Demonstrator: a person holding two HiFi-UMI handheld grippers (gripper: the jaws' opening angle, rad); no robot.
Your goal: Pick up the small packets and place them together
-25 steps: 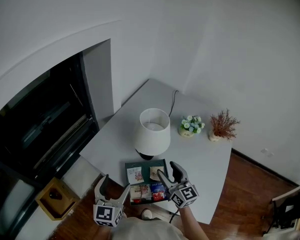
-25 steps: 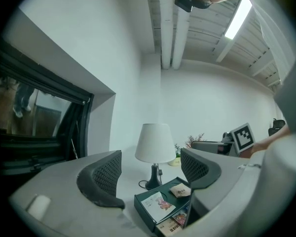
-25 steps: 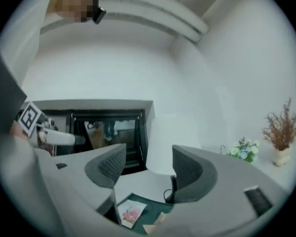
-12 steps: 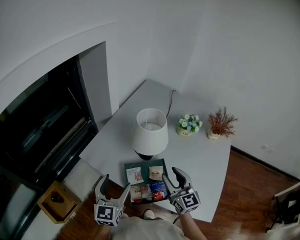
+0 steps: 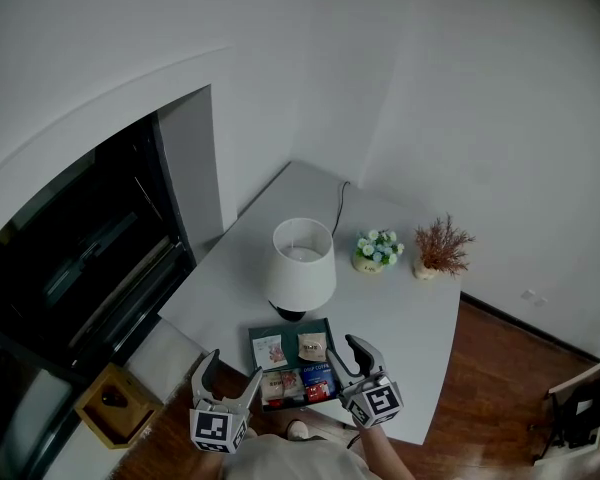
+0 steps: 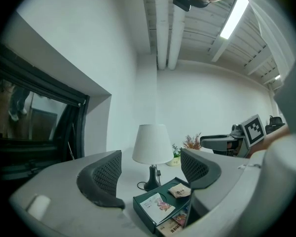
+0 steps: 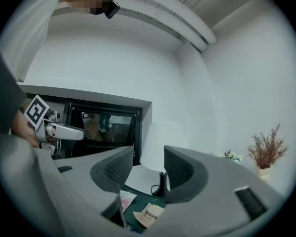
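A dark green tray [image 5: 292, 326] sits at the near edge of the white table. At its back lie a white picture packet [image 5: 270, 350] and a tan packet [image 5: 312, 346]. Several colourful packets [image 5: 298, 384] fill its front row. My left gripper [image 5: 230, 373] hovers off the tray's left front corner, open and empty [image 6: 150, 171]. My right gripper [image 5: 346, 351] hangs at the tray's right side; its jaws have just been closing and stand partly open with nothing between them [image 7: 148, 171]. The right gripper view shows the tan packet [image 7: 149, 214] below the jaws.
A white-shaded lamp [image 5: 302, 265] stands just behind the tray, its cord running to the wall. A small flower pot [image 5: 378, 250] and a dried plant [image 5: 440, 248] sit at the table's far right. A dark window recess [image 5: 80, 258] is at the left, a wooden box [image 5: 110, 398] on the floor.
The right gripper drew back from over the tray's back right part to its right side, and its jaws narrowed. The tan packet lies uncovered. The left gripper kept still.
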